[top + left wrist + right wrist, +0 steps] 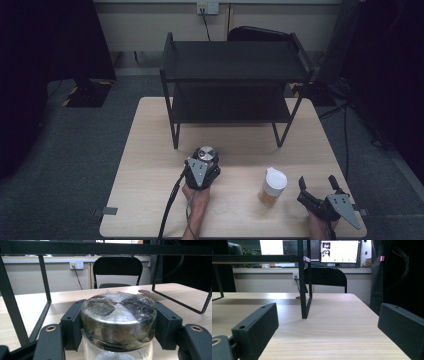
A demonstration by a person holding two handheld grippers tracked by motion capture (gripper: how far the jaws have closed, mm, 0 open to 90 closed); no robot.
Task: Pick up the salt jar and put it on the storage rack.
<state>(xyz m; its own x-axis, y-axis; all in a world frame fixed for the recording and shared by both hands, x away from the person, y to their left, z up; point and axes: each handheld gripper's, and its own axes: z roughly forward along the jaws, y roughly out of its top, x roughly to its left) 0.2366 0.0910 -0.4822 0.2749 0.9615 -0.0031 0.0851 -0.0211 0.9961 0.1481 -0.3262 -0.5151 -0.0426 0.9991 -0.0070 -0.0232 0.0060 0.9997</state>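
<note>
A clear glass jar with a silver metal lid [206,153] [118,315] stands on the wooden table [150,165] in front of the black shelf rack [232,65]. My left gripper [204,161] [119,322] is shut on the jar, its black pads pressing the lid from both sides. A white-lidded cup of orange liquid [272,187] stands to the right of it. Near the table's front right corner my right gripper [318,182] [327,332] rests low with its jaws wide apart and nothing between them.
The two-tier rack's legs [304,280] [10,302] stand on the far half of the table. A black chair [116,271] and a wall socket [207,7] are behind the table. Bare tabletop lies between the rack and the cup.
</note>
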